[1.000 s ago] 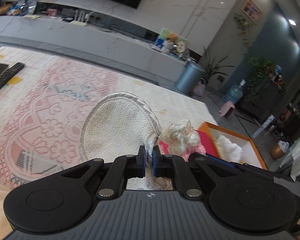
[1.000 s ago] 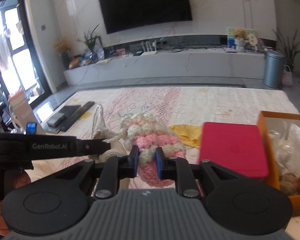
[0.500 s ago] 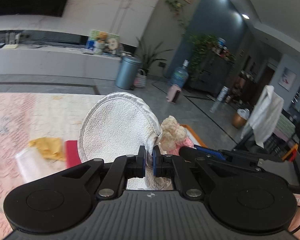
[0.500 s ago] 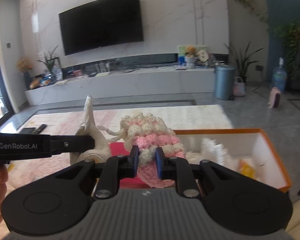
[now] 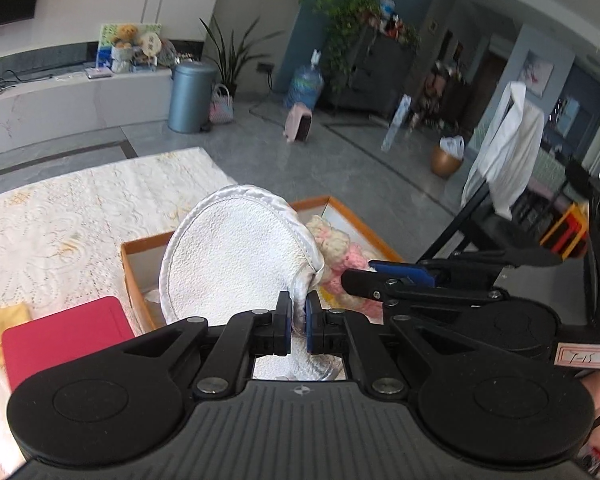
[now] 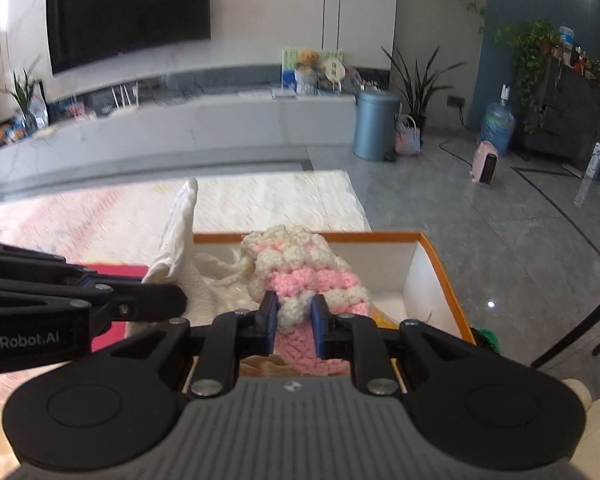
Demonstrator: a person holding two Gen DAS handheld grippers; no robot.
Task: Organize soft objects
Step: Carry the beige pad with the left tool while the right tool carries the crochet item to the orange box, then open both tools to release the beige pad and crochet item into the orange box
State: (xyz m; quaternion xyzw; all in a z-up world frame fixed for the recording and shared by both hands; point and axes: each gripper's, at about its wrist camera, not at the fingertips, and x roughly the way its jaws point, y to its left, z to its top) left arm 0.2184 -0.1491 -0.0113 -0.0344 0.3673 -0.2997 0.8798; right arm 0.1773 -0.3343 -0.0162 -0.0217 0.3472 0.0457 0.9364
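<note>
Living-room floor with a pale patterned rug [image 6: 284,196] forms the background; an orange-rimmed box [image 6: 424,240] sits at the rug's near edge and serves as the landmark. Left tool [image 5: 297,322], clenched on the satin-edged rim of a round white terry pad [image 5: 236,264], holds it upright above the box's left half. Right tool [image 6: 293,322], clenched on a pink-and-cream crocheted piece [image 6: 304,276], holds it above the box's middle, just beside the pad. A red flat case [image 5: 64,336] and a yellow cloth [image 5: 4,320] lie on the rug left of the box.

Risks, as judged: the two tools hang close together over the box, so lowering both at once could knock them or tangle the crochet's loose cream strands [image 6: 228,268] with the pad. The pad is pinched only at its edge; its broad face may catch the box wall and flop outside on release. The crochet, bulky and springy, may rest on the white items already inside [image 6: 220,296] and roll toward the rim.

Appearance: pad oval, nubbly towelling with a shiny border; crochet thick, bobbled, banded pink and cream.
</note>
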